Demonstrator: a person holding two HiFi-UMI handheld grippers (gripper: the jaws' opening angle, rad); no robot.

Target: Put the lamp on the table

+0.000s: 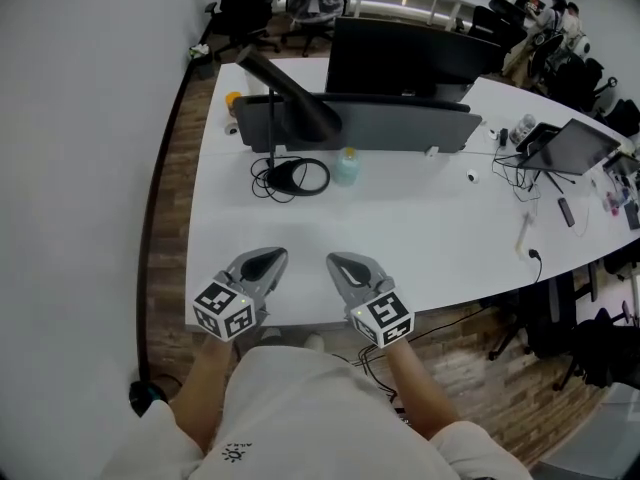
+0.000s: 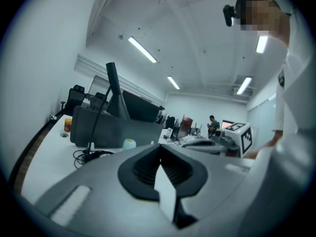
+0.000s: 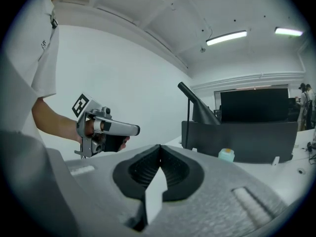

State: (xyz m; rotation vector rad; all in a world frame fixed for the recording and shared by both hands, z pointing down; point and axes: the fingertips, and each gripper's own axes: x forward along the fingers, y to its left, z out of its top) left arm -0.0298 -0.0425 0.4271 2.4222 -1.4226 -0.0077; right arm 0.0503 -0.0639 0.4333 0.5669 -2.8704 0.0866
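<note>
The black desk lamp (image 1: 292,96) stands on the white table (image 1: 420,228) at the back left. Its round base and coiled cable (image 1: 296,176) rest on the top, and its long head slants up to the left. The lamp also shows in the left gripper view (image 2: 113,93) and in the right gripper view (image 3: 198,106). My left gripper (image 1: 266,260) and right gripper (image 1: 342,264) hover side by side over the table's front edge, well short of the lamp. Both are shut with nothing in them, as each gripper's own view shows (image 2: 160,154) (image 3: 159,154).
A dark divider panel (image 1: 380,126) and a black monitor (image 1: 400,56) stand behind the lamp. A small teal bottle (image 1: 346,168) sits beside the lamp base, an orange-lidded jar (image 1: 233,100) at the far left. A laptop (image 1: 575,146) and cables lie at the right. Office chairs (image 1: 245,3) stand beyond.
</note>
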